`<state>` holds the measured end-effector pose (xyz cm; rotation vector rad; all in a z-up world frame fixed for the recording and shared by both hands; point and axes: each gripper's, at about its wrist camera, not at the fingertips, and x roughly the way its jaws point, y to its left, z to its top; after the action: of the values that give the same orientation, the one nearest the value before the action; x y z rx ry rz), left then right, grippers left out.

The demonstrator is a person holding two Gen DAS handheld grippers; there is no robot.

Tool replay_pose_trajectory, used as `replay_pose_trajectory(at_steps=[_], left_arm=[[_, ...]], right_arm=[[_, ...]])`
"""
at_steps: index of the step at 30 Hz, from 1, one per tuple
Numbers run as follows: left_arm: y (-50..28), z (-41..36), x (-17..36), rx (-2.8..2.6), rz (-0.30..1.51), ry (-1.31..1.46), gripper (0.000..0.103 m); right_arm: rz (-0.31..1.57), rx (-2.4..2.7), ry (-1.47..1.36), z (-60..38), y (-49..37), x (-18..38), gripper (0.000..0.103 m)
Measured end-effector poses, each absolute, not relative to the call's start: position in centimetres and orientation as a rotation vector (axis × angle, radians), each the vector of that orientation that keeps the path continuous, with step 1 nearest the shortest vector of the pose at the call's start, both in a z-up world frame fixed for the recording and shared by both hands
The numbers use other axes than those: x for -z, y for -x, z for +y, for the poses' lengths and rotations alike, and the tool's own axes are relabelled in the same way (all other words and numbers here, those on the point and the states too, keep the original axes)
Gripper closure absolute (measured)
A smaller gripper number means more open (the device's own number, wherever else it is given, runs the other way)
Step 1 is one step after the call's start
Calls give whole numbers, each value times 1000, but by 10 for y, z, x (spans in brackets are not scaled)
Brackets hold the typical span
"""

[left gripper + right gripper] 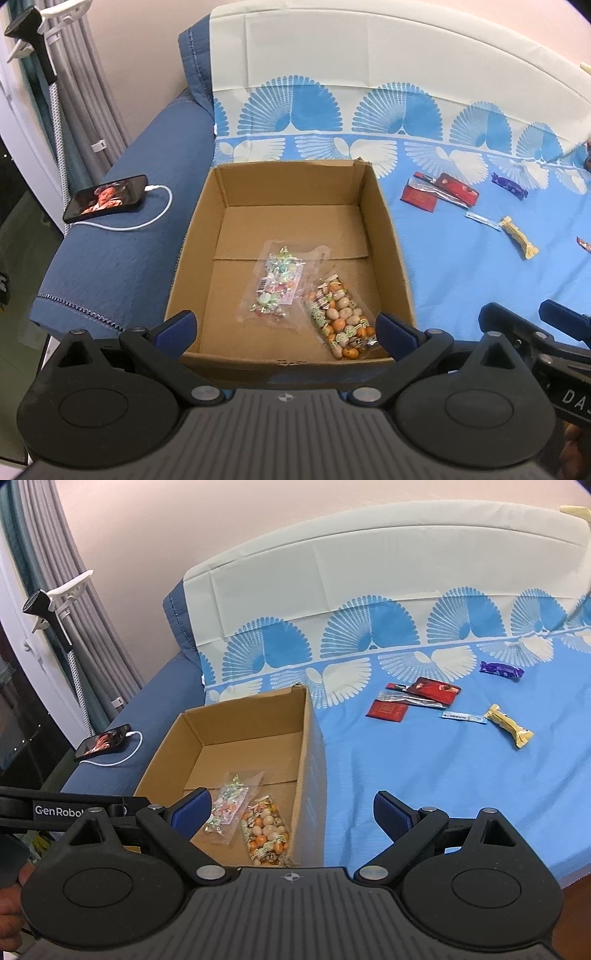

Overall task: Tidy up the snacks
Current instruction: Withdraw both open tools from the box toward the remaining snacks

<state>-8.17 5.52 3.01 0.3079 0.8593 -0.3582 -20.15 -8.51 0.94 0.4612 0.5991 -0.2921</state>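
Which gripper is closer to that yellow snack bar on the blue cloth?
Right. The right gripper hangs by the box, on the yellow snack bar side; the left gripper hangs over the box, farther away.

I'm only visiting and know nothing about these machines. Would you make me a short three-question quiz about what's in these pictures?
1. True or false: the cardboard box already holds two bags of sweets.
2. Multiple choice: where does the yellow snack bar lie? A) in the box B) on the blue sheet C) beside the phone
3. Fill in: both the left claw and the right claw are ____ and carry nothing.

Key:
1. True: a clear candy bag and an orange-and-white candy bag lie on its floor.
2. B
3. open
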Motion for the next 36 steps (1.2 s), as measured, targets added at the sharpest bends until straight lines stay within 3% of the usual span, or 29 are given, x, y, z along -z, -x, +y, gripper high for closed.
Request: replay_pose_trajectory(at_steps=[36], left_arm=[[63,-41,-26,481,850,-388,0]], right_arm=[[601,487,-522,-181,218,12,8]])
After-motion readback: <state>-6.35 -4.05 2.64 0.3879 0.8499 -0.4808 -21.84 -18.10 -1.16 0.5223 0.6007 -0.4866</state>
